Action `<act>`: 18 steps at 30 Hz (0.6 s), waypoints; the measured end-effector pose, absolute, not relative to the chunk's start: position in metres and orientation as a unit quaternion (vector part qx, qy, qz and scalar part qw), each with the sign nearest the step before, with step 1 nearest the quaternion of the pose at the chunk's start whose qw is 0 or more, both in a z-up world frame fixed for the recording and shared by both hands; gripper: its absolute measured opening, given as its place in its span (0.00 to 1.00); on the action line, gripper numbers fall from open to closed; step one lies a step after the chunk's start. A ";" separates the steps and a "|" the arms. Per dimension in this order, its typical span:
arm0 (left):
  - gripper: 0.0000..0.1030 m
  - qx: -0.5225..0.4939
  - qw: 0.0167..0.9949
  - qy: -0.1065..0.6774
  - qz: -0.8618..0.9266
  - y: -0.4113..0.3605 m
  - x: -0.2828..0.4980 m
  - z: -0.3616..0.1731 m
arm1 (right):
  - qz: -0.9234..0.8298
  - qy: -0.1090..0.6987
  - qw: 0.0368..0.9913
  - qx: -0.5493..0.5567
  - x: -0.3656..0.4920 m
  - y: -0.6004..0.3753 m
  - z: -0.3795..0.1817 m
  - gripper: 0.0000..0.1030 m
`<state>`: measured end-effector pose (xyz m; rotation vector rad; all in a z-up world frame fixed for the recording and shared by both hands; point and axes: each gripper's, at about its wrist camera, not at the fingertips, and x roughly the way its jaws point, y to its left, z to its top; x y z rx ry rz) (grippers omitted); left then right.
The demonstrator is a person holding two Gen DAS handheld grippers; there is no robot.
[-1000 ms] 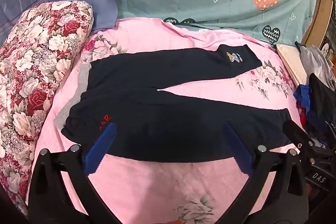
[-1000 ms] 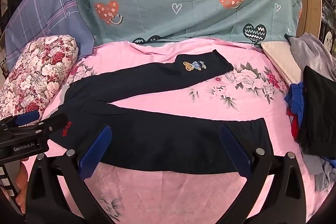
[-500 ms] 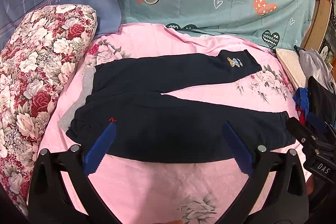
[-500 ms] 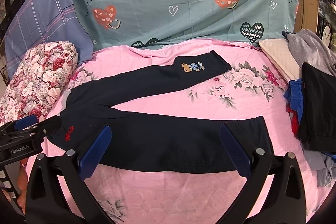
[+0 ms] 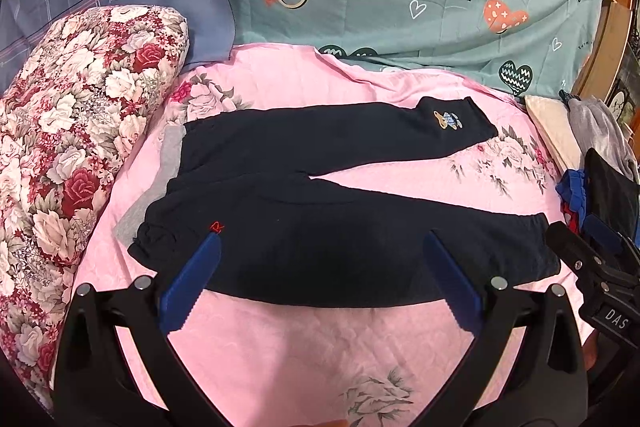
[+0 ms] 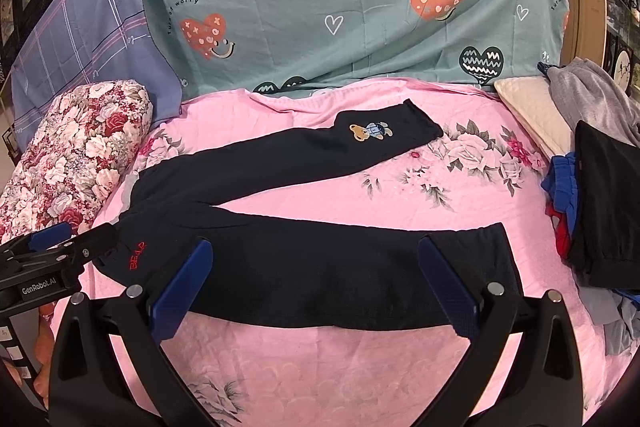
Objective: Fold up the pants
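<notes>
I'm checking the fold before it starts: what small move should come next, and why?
Probably lower both open tools, left tool and right tool, onto the near leg of the navy pants: it lies flat, legs spread apart, nothing gripped yet.

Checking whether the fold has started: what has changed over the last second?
Only the view shifted: both open grippers, left and right, drew back slightly from the pants. Nothing was gripped or released. The pants lie spread on the pink sheet, legs apart, as before.
</notes>
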<state>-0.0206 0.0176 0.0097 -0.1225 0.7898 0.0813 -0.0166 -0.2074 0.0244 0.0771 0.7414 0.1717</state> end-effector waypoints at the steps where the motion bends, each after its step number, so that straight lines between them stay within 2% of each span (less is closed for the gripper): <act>1: 0.98 -0.059 0.920 0.384 0.040 0.018 -0.021 0.010 | 0.084 0.362 0.928 0.039 -0.017 -0.208 0.024 0.99; 18: 0.98 -0.058 0.918 0.390 0.037 0.013 -0.020 0.008 | 0.083 0.365 0.927 0.039 -0.015 -0.212 0.022 0.99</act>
